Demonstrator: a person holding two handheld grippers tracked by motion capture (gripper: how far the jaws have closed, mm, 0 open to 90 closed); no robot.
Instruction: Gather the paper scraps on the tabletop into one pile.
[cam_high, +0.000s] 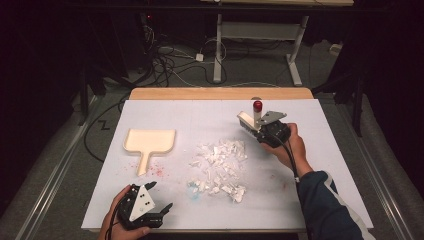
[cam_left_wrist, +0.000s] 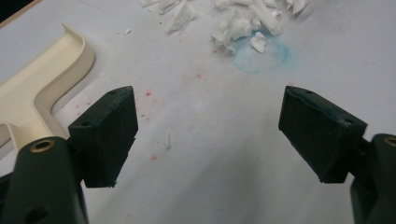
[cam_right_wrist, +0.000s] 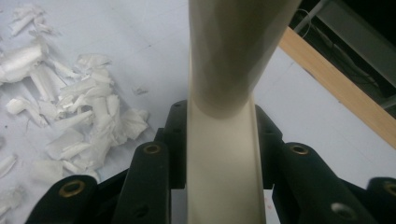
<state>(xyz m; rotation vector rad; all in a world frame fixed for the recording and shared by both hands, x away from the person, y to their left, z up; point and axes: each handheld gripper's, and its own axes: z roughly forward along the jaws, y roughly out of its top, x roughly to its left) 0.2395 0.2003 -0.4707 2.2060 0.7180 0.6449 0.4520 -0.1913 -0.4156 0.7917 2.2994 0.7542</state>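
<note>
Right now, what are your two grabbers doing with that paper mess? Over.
Right gripper shut on cream plastic brush. Left gripper open, empty. White paper scraps unswept; cream plastic dustpan beside them. Nothing blocking.

No readable text, label, brand, number or sign anywhere.

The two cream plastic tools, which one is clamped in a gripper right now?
The brush with the red-tipped handle, clamped in the right gripper beyond the paper scraps. The dustpan lies flat and untouched ahead of the open left gripper.
</note>
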